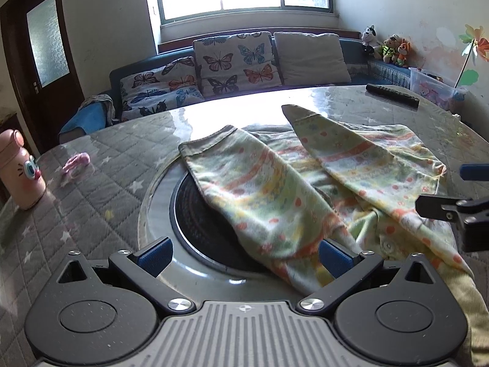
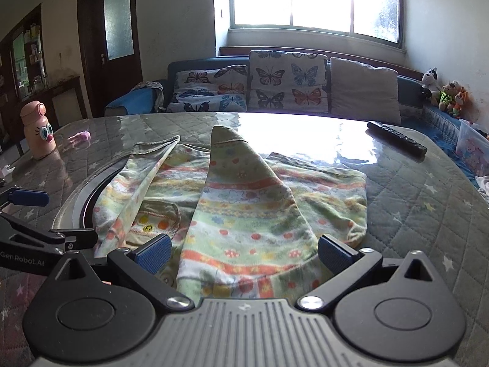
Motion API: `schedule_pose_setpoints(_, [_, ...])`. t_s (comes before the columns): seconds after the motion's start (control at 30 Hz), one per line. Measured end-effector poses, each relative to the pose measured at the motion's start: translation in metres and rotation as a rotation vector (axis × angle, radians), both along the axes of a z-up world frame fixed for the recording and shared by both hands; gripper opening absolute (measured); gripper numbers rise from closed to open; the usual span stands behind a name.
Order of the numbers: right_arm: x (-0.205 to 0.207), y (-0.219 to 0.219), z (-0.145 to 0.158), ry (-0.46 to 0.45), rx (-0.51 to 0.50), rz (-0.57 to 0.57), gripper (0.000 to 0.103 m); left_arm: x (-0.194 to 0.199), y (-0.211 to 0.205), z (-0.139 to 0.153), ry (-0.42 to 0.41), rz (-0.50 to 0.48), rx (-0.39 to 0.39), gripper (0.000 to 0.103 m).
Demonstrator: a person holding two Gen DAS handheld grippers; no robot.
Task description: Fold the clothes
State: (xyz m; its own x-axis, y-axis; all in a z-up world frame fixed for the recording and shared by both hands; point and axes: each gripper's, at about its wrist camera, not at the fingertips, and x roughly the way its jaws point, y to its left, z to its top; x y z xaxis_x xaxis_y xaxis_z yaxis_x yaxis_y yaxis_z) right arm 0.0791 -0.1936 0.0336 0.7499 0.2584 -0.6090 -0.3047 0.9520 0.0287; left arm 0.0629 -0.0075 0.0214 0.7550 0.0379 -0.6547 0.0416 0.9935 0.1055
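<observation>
A pale green child's top with orange stripes and small prints (image 1: 305,183) lies on the table, both sleeves folded in over its body and pointing away from me. It also shows in the right wrist view (image 2: 244,208). My left gripper (image 1: 244,252) is open, just above the near end of the left sleeve, over the dark round cooktop. My right gripper (image 2: 244,252) is open with the near hem of the top between its fingers, not pinched. The right gripper's fingers (image 1: 452,208) show at the right edge of the left wrist view.
The table (image 1: 91,202) has a grey quilted cover under glass and a round black cooktop (image 1: 201,220) partly under the top. A pink bottle (image 2: 38,130), a small pink item (image 2: 80,137) and a black remote (image 2: 397,141) lie on it. A sofa with butterfly cushions (image 2: 275,82) stands behind.
</observation>
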Motion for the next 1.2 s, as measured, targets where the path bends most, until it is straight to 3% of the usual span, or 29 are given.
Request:
schedule_pose_setpoints(0.6, [0.067, 0.02, -0.002, 0.009, -0.048, 0.057, 0.102, 0.043, -0.008, 0.001, 0.019, -0.015, 0.014, 0.103])
schedule_pose_setpoints(0.87, [0.123, 0.025, -0.006, 0.014, -0.062, 0.069, 0.087, 0.063, -0.004, 0.004, 0.008, -0.013, 0.022, 0.103])
schedule_pose_setpoints(1.0, [0.156, 0.03, -0.014, 0.029, -0.054, 0.074, 0.081, 0.081, 0.002, 0.003, 0.029, 0.002, -0.01, 0.103])
schedule_pose_setpoints(1.2, [0.184, 0.039, -0.029, 0.081, -0.049, 0.11, 0.055, 0.111, 0.004, 0.002, 0.043, 0.017, -0.037, 0.096])
